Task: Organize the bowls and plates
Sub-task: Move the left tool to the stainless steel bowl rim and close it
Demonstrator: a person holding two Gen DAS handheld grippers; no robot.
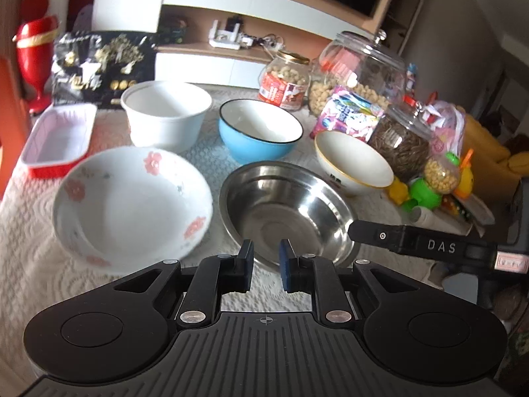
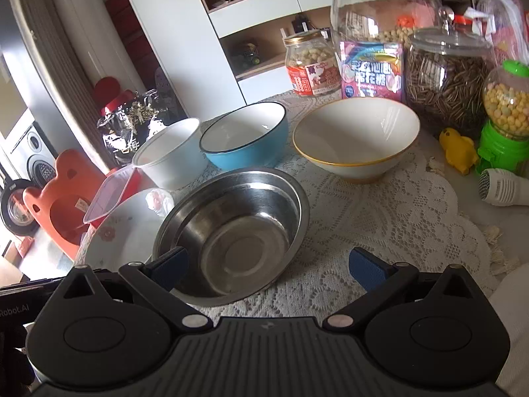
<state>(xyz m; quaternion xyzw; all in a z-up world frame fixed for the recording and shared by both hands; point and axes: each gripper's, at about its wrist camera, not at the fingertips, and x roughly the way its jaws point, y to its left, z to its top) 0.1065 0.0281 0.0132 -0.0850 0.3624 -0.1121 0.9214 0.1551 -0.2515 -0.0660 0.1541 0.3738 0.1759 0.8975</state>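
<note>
Two hand-held grippers hover low over a lace-covered table point(image 2: 380, 218) crowded with empty bowls. The left gripper point(image 1: 266, 264) has its blue-padded fingers drawn close with a narrow gap between them, clamping nothing, its tips just short of the near rim of a shiny round stainless-steel bowl point(image 1: 284, 211) directly ahead. The right gripper point(image 2: 267, 264) is spread wide and also holds nothing; the same steel bowl point(image 2: 231, 231) sits ahead and slightly left of it, with the left finger point(image 2: 168, 264) overlapping the bowl's near-left rim.

Left of the steel bowl, ahead-left of the left gripper, rests a wide white ceramic bowl with pink flowers point(image 1: 132, 205). Beyond it stands a tall plain white bowl point(image 1: 165, 112), and beside that a sky-blue bowl with a dark rim and white inside point(image 1: 259, 132). Ahead-right of the left gripper is a white bowl with a gold rim point(image 1: 353, 162), which the right gripper sees straight ahead beyond the steel bowl. A red rectangular dish with a white lining point(image 1: 56, 142) lies far left. Glass jars of snacks point(image 2: 446, 79) line the table's far right side.
</note>
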